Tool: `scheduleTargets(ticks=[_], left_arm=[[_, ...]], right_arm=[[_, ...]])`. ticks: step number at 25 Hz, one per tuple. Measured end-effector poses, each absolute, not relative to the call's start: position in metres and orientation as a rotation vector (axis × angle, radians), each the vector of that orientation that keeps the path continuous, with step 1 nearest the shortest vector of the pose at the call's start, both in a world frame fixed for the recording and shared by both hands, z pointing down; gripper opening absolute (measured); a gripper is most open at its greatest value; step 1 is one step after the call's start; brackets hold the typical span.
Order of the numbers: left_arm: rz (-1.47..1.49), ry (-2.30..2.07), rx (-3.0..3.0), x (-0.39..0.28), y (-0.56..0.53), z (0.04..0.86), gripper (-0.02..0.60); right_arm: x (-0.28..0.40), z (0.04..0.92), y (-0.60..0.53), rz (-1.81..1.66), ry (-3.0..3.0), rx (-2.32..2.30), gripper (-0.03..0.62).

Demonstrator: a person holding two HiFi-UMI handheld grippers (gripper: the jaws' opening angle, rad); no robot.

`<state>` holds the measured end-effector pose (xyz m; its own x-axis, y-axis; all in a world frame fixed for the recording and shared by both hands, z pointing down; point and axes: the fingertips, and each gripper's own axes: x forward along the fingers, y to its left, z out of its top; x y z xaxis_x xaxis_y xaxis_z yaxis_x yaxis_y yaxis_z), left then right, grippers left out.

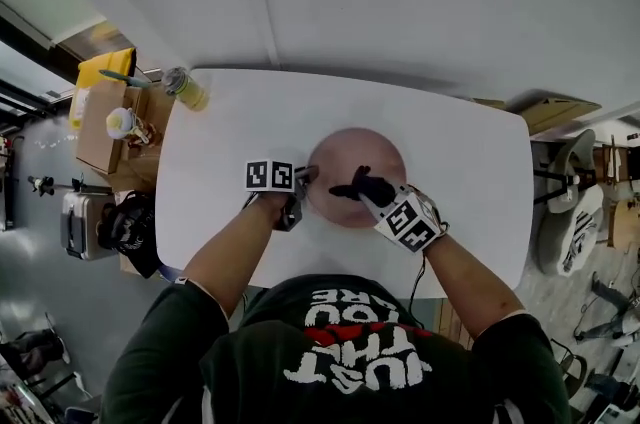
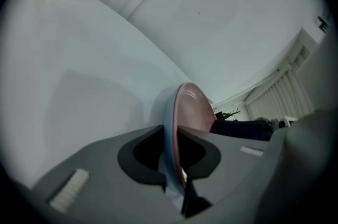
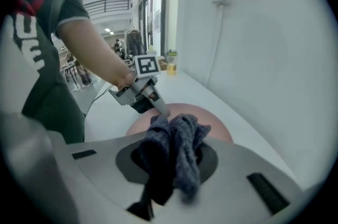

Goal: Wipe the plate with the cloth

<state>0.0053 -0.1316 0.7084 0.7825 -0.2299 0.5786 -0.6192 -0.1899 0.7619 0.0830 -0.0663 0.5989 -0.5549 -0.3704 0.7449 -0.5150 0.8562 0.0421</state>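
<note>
plate: a round pink plate (image 1: 352, 152) is set on the white table (image 1: 230, 137), near its middle and towards the near edge.
left gripper: the left gripper (image 1: 305, 178) is brought in from the near left. its jaws are closed down narrowly on the plate's left rim, which is seen edge-on and pinched between them in the left gripper view.
cloth: a dark grey cloth (image 1: 360, 186) is bunched into a thick wad, with folds spilled out ahead of the jaws that hold it.
right gripper: the right gripper (image 1: 368, 192) is clamped on the cloth and is angled down over the near right part of the plate.
contact: the cloth seems to be held just clear of the plate's surface, though this is not settled by any view.
gap: the two grippers are kept close together, apart, with the plate's left part between them.
bottle: a bottle of yellow liquid (image 1: 186, 88) is stood at the far left corner of the table, well apart from the plate.
</note>
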Motion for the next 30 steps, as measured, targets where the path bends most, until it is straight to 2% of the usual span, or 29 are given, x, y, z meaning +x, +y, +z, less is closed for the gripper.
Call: scheduleTargets(ticks=[7, 13, 20, 26, 30], left_arm=[[0.374, -0.632, 1.969, 0.006, -0.134, 0.656, 0.048], [0.520, -0.683, 2.243, 0.004, -0.175, 0.575, 0.048], [0.631, -0.721, 2.458, -0.002, -0.204, 0.493, 0.048], [0.750, -0.736, 2.574, -0.006, -0.204, 0.471, 0.048], [0.780, -0.756, 2.602, -0.012, -0.206, 0.468, 0.048]], right_arm=[[0.173, 0.536, -0.068, 0.454, -2.306, 0.932, 0.038], [0.192, 0.443, -0.142, 0.327, -2.414, 1.015, 0.039], [0.116, 0.368, -0.237, 0.109, -2.408, 0.806, 0.038], [0.021, 0.378, -0.249, 0.248, -2.343, 0.428, 0.038], [-0.016, 0.398, -0.230, 0.278, -2.242, 0.222, 0.039]])
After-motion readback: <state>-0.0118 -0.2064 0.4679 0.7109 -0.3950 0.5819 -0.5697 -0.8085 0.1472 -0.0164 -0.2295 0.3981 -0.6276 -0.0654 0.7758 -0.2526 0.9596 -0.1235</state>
